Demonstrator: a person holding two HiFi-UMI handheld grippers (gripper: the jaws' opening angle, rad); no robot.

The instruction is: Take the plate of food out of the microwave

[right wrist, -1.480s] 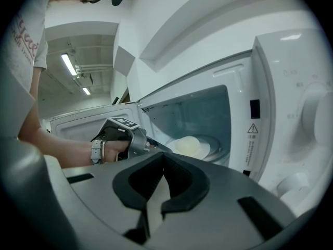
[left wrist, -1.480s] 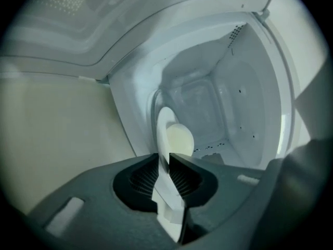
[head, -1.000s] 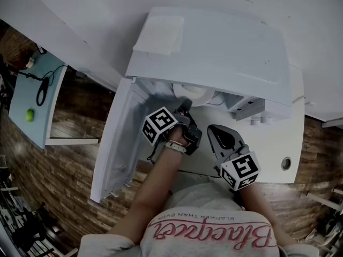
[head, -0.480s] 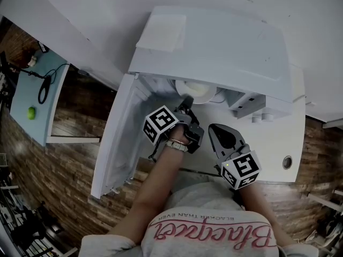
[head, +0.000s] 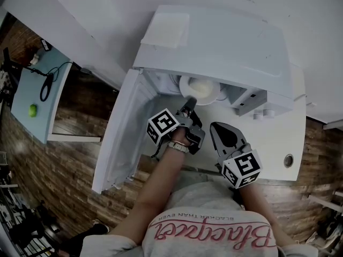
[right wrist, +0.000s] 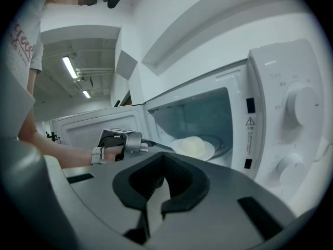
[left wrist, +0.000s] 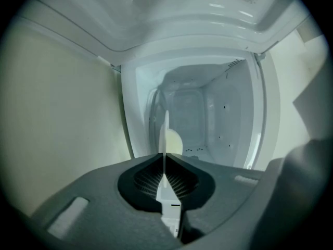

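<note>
At the open mouth of the single microwave (head: 225, 42), one round white plate (head: 185, 85) carries a pale mound of food (head: 202, 88), its rim pinched by the left gripper (head: 188, 101), whose jaws have just been closing; right gripper (head: 214, 126) pressed together, empty

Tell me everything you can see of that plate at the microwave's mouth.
The plate is round, white and smooth, ceramic by its look, and carries a pale mound of food. It lies roughly level in the doorway of the open microwave, partly under its roof. The left tool has just closed its jaws on the near rim, which shows edge-on between them. Whether the plate rests on the oven floor I cannot tell.
</note>
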